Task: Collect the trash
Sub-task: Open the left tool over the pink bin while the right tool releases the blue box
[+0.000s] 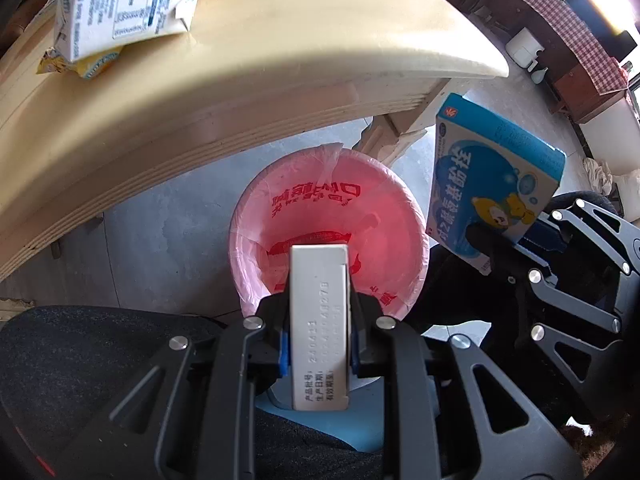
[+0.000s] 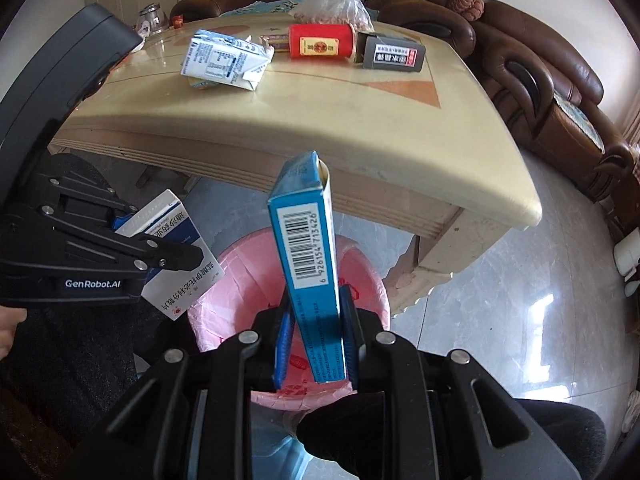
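Observation:
My left gripper is shut on a white medicine box and holds it over the bin with a pink bag on the floor by the table. It also shows in the right wrist view, with the white box in it. My right gripper is shut on a blue medicine box, upright above the pink-lined bin. In the left wrist view the blue box hangs to the right of the bin, held by the right gripper.
A cream coffee table stands behind the bin. On it lie a crushed white milk carton, a red tin, a grey box and a plastic bag. A brown sofa wraps around behind and to the right.

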The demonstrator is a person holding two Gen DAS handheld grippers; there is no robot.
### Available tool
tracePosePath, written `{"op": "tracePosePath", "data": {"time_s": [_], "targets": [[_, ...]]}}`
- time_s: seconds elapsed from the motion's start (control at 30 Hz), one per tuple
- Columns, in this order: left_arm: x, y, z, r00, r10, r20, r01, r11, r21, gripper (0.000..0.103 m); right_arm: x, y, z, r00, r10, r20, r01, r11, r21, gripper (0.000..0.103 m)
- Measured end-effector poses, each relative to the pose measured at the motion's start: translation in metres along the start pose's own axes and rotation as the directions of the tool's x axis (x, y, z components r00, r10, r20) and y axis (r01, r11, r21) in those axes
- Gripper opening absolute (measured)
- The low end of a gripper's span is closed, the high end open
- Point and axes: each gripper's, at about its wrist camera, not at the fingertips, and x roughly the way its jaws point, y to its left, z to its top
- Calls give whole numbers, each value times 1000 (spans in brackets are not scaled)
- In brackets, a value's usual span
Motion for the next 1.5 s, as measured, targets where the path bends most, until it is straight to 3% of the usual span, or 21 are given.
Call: {"op": "tracePosePath", "data": {"time_s": [0.4, 0.9, 1.1, 1.3, 1.5], "targets": [[69, 11, -1, 992, 8, -125, -13, 999, -40, 21, 73, -14, -10, 991, 43, -128, -32, 996, 88, 22], [114, 18, 2, 969, 3, -245, -21, 997, -70, 21, 110, -20, -12, 975, 55, -213, -35, 995, 96, 22], [124, 22, 3, 965, -43, -259, 18, 995, -96, 21, 107, -18, -14, 972, 63, -226, -41, 994, 101, 22], [134, 33, 4, 940, -186, -285, 133, 972, -193, 21, 114, -23, -13, 969, 80, -233, -55, 992, 113, 22], [141, 31, 5, 936, -196, -292, 137, 968, -211, 21, 123, -25, -14, 965, 96, -243, -70, 991, 114, 23]]}}
